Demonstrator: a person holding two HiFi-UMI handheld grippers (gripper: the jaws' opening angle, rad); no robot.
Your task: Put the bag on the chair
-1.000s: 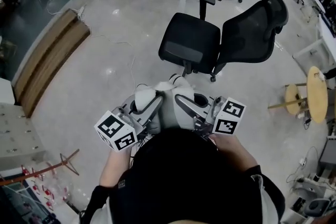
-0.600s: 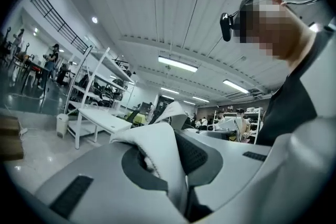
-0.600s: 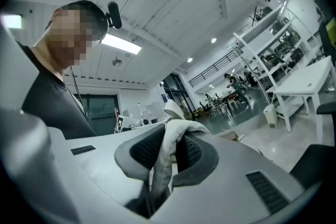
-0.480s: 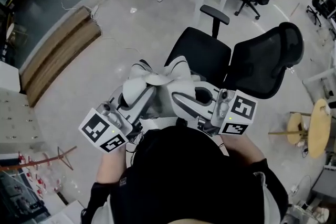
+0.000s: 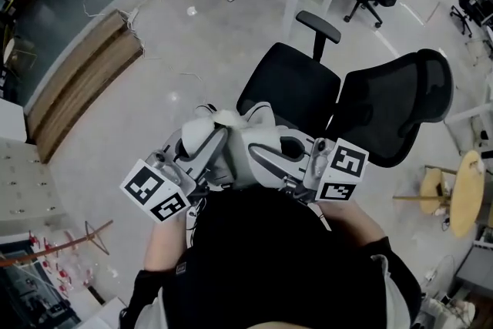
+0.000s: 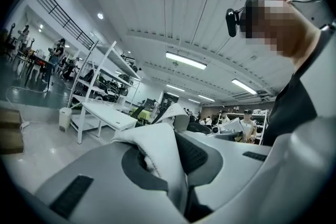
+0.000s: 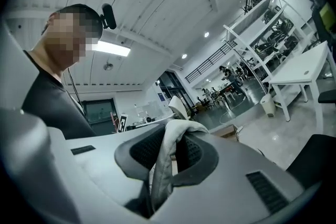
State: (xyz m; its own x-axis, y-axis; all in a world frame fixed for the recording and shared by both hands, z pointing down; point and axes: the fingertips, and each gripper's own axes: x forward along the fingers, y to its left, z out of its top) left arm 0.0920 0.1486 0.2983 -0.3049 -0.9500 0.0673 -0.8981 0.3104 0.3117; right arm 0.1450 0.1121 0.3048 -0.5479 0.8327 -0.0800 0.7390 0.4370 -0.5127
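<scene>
Bag [image 5: 233, 122] is held aloft at the near edge of the office chair [image 5: 290, 91], not yet set down. Its fabric is clamped in the left tongs [image 6: 167, 162] and the right tongs [image 7: 160, 165]. Should either thin pinch slip, or the chair be nudged away, the bag could be dropped on the floor [image 5: 154, 88].

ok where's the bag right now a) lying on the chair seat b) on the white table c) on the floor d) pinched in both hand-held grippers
d: the bag is pinched in the left hand-held gripper and right hand-held gripper; the chair seat is bare
</scene>
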